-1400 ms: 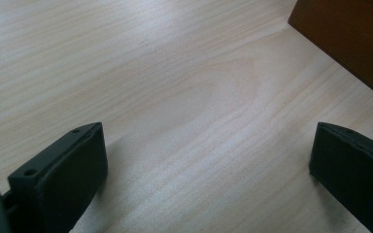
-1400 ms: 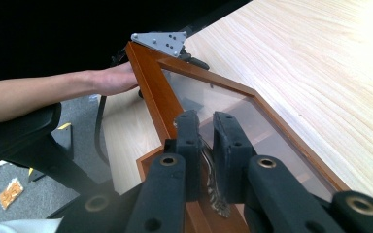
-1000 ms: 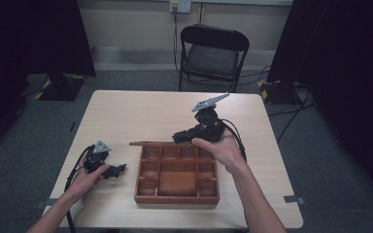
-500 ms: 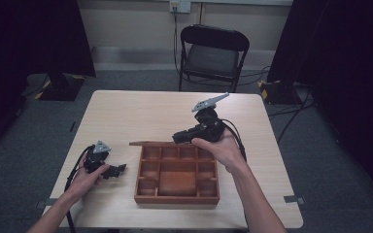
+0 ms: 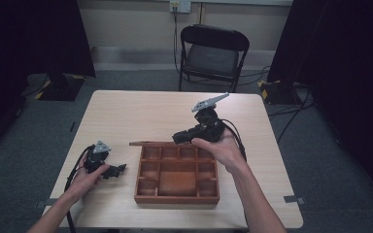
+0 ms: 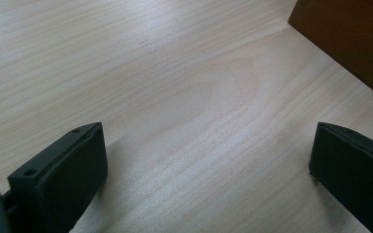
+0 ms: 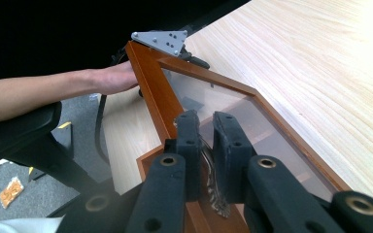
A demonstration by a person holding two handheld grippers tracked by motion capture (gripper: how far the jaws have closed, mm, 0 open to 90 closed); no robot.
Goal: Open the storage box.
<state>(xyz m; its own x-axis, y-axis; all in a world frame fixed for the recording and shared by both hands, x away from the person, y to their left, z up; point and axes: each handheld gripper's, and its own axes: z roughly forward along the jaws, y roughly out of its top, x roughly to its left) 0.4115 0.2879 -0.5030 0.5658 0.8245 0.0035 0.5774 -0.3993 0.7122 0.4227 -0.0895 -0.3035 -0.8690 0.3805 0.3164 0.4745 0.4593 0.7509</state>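
Wooden box (image 5: pixel 177 198): brown, split into compartments, sitting on the near half of the table between my two hands.
Table (image 5: pixel 141 111): pale wood grain; a black folding chair (image 5: pixel 211 56) stands beyond its far edge.
Lid (image 5: pixel 150 143): a wooden frame with a clear pane, raised off the box along its far side; from above I see it edge-on as a thin strip.
Right gripper (image 5: pixel 177 138): at the far edge of the box, in my right hand (image 5: pixel 223 148), jaws pointing left.
Right fingers: drawn narrow, with a small metal clasp (image 7: pixel 212 194) on the lid's frame caught between them.
Right gripper view: past the jaws the lid (image 7: pixel 150 82) slants away, and the box's dividers show through the pane.
Left gripper (image 5: pixel 119 170): low on the table just left of the box, apart from it, in my left hand (image 5: pixel 90 175).
Left fingers: spread wide with nothing between them but bare table; in the left gripper view a corner of the box (image 6: pixel 349 43) lies to the upper right.
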